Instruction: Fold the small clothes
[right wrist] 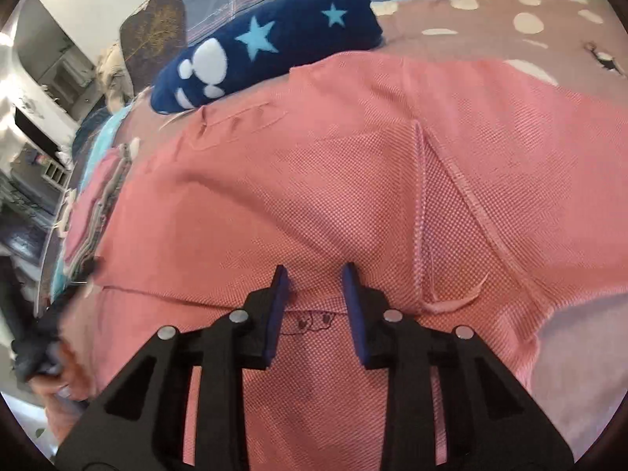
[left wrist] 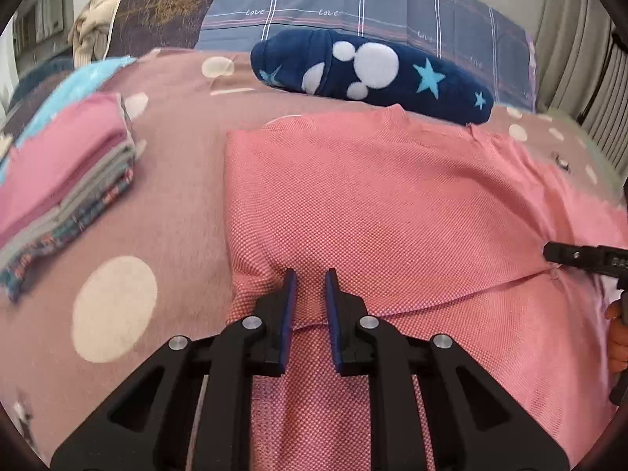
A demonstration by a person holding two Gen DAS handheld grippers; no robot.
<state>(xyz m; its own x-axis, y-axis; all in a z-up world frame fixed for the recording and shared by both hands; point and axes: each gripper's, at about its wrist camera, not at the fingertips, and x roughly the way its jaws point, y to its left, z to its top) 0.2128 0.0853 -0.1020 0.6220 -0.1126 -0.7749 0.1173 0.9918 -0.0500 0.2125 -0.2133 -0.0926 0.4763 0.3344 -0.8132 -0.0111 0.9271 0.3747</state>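
Salmon-pink waffle-knit shirt (left wrist: 384,204), navy star-spotted cushion (left wrist: 373,72), mauve bedspread (left wrist: 176,180) with cream dots, perhaps plaid pillow (left wrist: 353,0).

One pink shirt (left wrist: 392,204), one stack of folded clothes (left wrist: 66,192), one navy starred cushion (left wrist: 373,74), two tools.

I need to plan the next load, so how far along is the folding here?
Done: a stack of folded clothes sits on the dotted bedspread. In hand: the pink shirt lies spread out, already folded over along its near part, with the left gripper and right gripper open at that fold edge. Left: finishing this shirt's folds and adding it to the stack. No other unfolded clothes are visible.
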